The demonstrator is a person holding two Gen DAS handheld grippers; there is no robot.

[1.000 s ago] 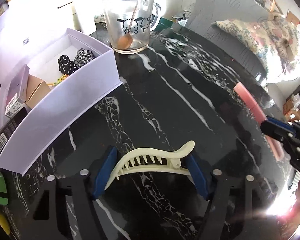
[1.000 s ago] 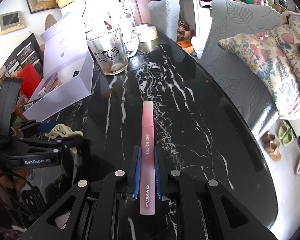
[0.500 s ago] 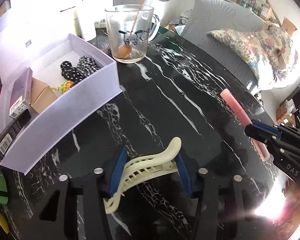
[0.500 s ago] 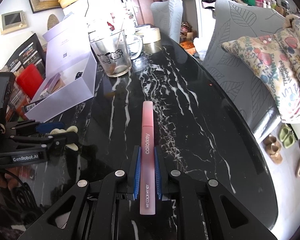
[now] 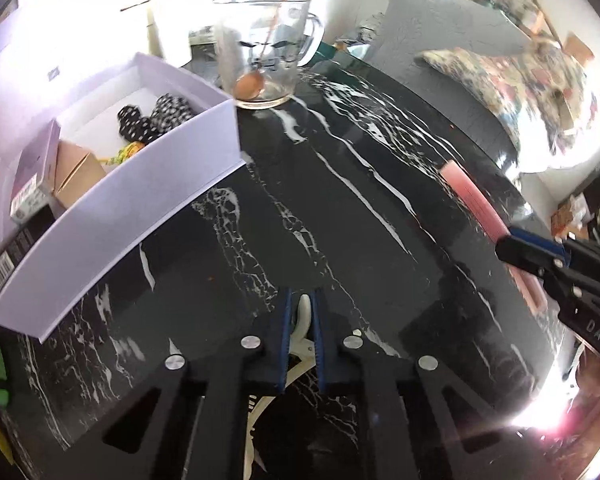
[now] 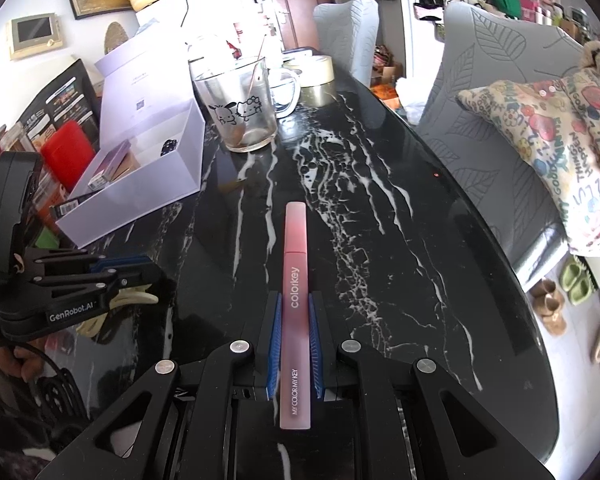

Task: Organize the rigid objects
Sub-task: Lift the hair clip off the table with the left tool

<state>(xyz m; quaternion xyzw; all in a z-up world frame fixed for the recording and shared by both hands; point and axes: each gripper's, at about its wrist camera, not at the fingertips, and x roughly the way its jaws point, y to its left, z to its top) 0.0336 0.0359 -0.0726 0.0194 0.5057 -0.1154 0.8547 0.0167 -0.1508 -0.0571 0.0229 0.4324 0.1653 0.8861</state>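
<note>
Both your claws are clamped: the left on a cream plastic hair claw clip, the right on a pink lip-gloss tube.

Your left gripper (image 5: 301,312) has just closed its blue pads onto the cream plastic hair claw clip (image 5: 302,320), which now stands on edge between them, its tip poking out ahead and its toothed body trailing back under the claw. Ahead and to the left of that claw sits the open lilac cardboard box (image 5: 140,216) on the black marble-veined table (image 5: 340,220), holding black-and-white chequered pieces and small cartons; just past its far corner stands the clear glass mug with cartoon prints (image 5: 266,52), a spoon inside. Your right gripper (image 6: 294,320) is pinched tight on the pink frosted lip-gloss tube (image 6: 295,264), which runs straight forward along the fingers, its cap end well beyond the tips.
</note>
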